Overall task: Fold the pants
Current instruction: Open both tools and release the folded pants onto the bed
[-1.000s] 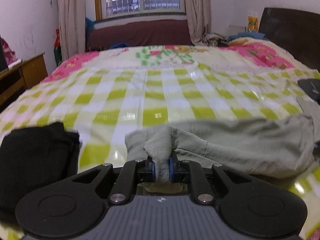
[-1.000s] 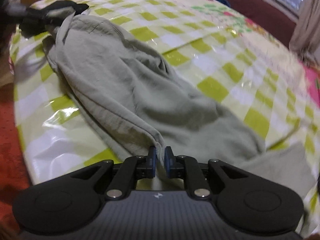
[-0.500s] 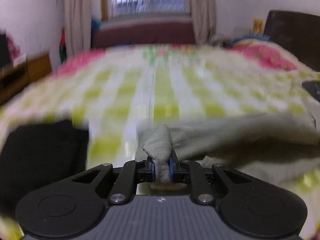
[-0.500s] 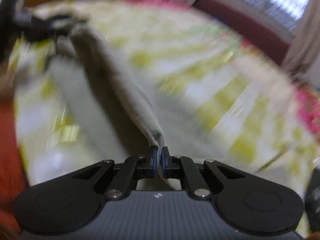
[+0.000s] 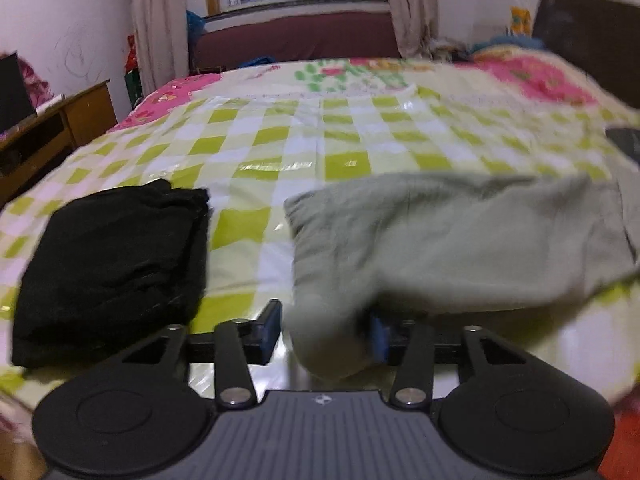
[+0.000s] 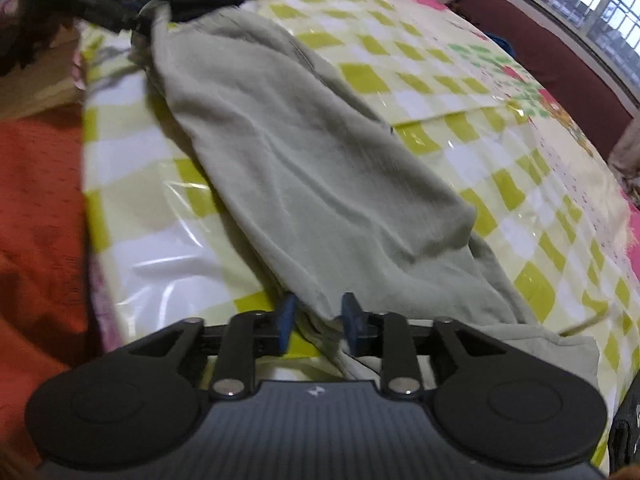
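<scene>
**Both grippers letting go of the pants**

While its jaws are opening, the left gripper (image 5: 326, 330) has a blurred end of the grey-green pants (image 5: 460, 240) drooping between its blue pads; the cloth lies against the right pad (image 5: 378, 340) and stands clear of the left one. Ahead of this gripper and off to its right, the rest of the pants spread flat over the checked sheet (image 5: 280, 136). Ahead to its left, just beside the left finger, lies a folded black garment (image 5: 112, 260).

The right gripper (image 6: 318, 318) is opening too, with a hem of the pants between its pads; the pads no longer pinch it. From these jaws the pants run away forward and to the left as one long band on the sheet, up to the left gripper at the far end. An orange cloth (image 6: 36, 208) lies off this gripper's left side.
</scene>
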Demonstrator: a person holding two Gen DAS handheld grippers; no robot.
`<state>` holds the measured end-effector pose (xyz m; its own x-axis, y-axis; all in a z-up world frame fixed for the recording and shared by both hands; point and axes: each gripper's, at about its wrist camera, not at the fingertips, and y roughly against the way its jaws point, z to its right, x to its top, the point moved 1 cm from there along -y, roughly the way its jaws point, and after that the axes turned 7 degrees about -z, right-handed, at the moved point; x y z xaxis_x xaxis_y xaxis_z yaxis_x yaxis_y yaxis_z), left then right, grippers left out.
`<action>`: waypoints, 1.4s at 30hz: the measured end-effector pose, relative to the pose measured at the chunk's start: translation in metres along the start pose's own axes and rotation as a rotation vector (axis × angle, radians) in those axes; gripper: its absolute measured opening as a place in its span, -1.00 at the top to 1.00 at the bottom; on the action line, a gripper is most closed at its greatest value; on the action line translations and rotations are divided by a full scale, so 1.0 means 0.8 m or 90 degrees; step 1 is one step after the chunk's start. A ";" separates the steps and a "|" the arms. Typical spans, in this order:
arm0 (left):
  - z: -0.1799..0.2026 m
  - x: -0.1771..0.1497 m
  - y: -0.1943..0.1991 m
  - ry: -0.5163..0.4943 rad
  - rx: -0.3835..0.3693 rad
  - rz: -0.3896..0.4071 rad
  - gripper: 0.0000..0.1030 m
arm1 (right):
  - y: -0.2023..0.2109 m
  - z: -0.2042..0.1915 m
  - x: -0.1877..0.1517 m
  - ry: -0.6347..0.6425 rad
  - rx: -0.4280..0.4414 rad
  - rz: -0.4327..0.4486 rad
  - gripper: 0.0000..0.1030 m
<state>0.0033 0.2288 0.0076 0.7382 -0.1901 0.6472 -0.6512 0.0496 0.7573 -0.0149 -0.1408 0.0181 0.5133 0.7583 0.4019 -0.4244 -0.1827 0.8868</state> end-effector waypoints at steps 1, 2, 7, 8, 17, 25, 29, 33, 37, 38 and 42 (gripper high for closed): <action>-0.002 -0.005 0.005 -0.009 0.008 -0.012 -0.20 | 0.006 0.005 0.002 -0.008 0.012 0.002 0.44; -0.005 -0.010 0.010 -0.012 0.019 -0.020 -0.20 | 0.011 0.011 0.004 -0.020 0.018 0.008 0.44; -0.030 -0.024 0.036 0.029 0.068 -0.015 -0.20 | 0.023 0.069 0.027 -0.153 0.022 0.058 0.39; -0.035 -0.022 0.039 0.045 0.075 -0.002 -0.20 | 0.021 0.083 0.032 -0.176 0.016 0.068 0.39; 0.026 0.043 0.007 0.035 -0.035 0.072 -0.20 | -0.058 0.181 0.068 -0.337 0.093 0.098 0.26; 0.064 0.061 -0.048 -0.005 -0.082 0.028 -0.20 | -0.085 0.125 0.052 -0.243 0.268 -0.035 0.26; 0.065 0.062 -0.057 -0.005 -0.087 0.014 -0.20 | -0.077 0.134 0.058 -0.292 0.301 0.020 0.26; 0.065 0.066 -0.057 -0.008 -0.083 0.010 -0.20 | -0.081 0.150 0.080 -0.312 0.284 0.076 0.25; 0.060 0.069 -0.059 -0.003 -0.083 0.005 -0.21 | -0.101 0.145 0.100 -0.295 0.310 0.062 0.23; 0.060 0.070 -0.061 -0.002 -0.083 0.003 -0.21 | -0.107 0.140 0.103 -0.285 0.305 0.053 0.25; 0.060 0.072 -0.064 -0.002 -0.087 0.002 -0.21 | -0.106 0.141 0.109 -0.294 0.293 0.067 0.25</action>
<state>0.0707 0.1682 0.0022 0.7358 -0.1936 0.6489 -0.6227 0.1832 0.7607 0.1500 -0.1302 0.0038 0.7976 0.3935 0.4571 -0.1800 -0.5680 0.8031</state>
